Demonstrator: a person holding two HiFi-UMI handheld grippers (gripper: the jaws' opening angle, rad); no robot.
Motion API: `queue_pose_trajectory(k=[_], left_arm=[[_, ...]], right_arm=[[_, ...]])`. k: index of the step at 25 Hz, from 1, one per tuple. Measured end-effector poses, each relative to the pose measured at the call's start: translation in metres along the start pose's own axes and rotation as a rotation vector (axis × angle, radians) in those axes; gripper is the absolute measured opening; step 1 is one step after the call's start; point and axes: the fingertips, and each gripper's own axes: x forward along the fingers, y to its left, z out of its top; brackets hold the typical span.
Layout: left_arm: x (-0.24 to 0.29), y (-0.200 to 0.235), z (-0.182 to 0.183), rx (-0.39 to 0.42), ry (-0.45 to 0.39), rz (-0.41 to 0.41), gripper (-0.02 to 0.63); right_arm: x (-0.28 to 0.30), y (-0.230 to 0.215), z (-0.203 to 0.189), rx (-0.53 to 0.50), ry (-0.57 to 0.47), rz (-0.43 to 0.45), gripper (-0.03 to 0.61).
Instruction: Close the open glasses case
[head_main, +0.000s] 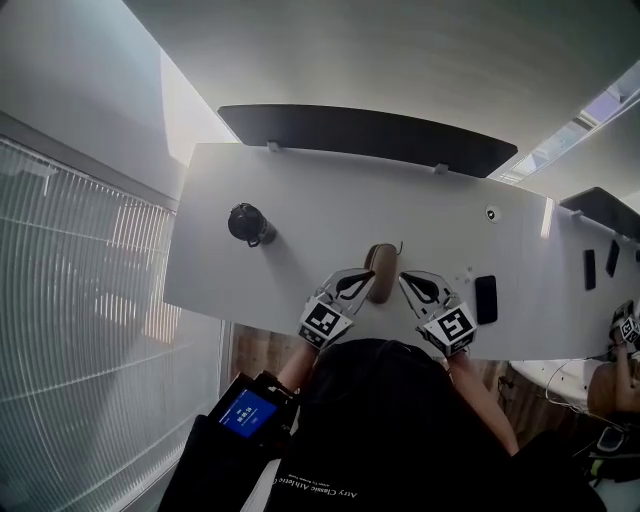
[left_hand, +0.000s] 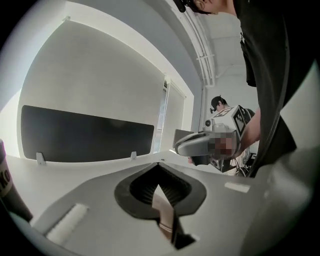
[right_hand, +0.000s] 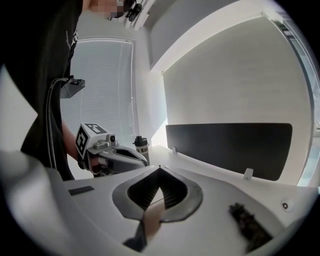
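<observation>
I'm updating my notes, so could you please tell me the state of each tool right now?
Left tool: closed, holding nothing.
Right tool: closed, holding nothing.

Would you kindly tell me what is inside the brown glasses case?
Only its brown outer shell shows: the glasses case looks closed on the desk, so whatever is inside is covered.

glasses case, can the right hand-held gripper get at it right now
Probably yes: the glasses case lies close beside the right hand-held gripper with nothing between them, though its jaws are shut.
</observation>
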Motion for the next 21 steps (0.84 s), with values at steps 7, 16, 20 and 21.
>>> queue_pose_trajectory(k=[7, 16, 20, 21], left_arm=[[-0.015, -0.009, -0.017, -0.017, 0.034, 0.010, 0.008], [-0.020, -0.009, -0.031, -0.041, 0.059, 0.005, 0.008], [-0.032, -0.003, -0.037, -0.045, 0.078, 0.025, 0.008], [-0.034, -0.001, -0.038, -0.044, 0.083, 0.033, 0.008]], right_arm=[[-0.001, 0.006, -0.021, 0.020, 0.013, -0.009, 0.006], [0.005, 0.018, -0.032, 0.058, 0.075, -0.007, 0.006], [0.020, 0.028, -0.036, 0.055, 0.064, 0.047, 0.006], [0.024, 0.030, -0.037, 0.045, 0.060, 0.060, 0.006]])
